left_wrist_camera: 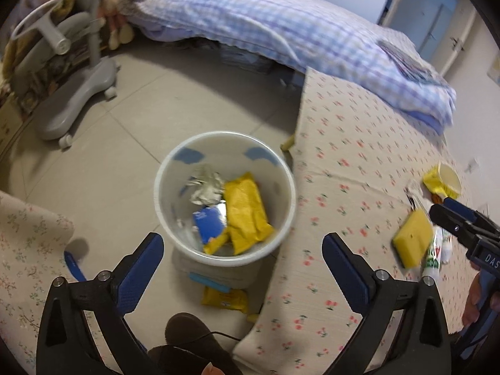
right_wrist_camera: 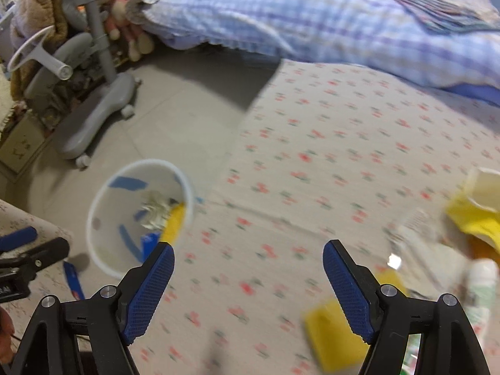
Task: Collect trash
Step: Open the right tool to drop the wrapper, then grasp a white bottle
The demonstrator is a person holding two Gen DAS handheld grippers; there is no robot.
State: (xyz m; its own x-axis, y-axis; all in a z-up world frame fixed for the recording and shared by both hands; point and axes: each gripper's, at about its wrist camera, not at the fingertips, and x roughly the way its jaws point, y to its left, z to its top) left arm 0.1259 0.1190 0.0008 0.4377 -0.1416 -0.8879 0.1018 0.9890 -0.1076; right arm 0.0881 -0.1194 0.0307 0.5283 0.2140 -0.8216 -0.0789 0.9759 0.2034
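Seen from the left wrist: left tongs (left_wrist_camera: 242,267) spread wide and empty above the white bin (left_wrist_camera: 225,198) on the floor, already holding a yellow wrapper (left_wrist_camera: 247,212), crumpled foil and a blue packet; another yellow packet (left_wrist_camera: 225,300) lying on the floor beside the bin. From the right wrist (badly blurred): right tongs (right_wrist_camera: 248,284) open, gripping nothing, over the floral bed cover (right_wrist_camera: 343,156); still to collect there, a yellow sponge-like block (right_wrist_camera: 331,334), a white bottle (right_wrist_camera: 481,284) and a yellow cup (right_wrist_camera: 482,193); roughly half done, by the look of it.

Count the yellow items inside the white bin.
2: a large yellow wrapper at the right of the white bin, a smaller yellow piece at the front. More may lie underneath.
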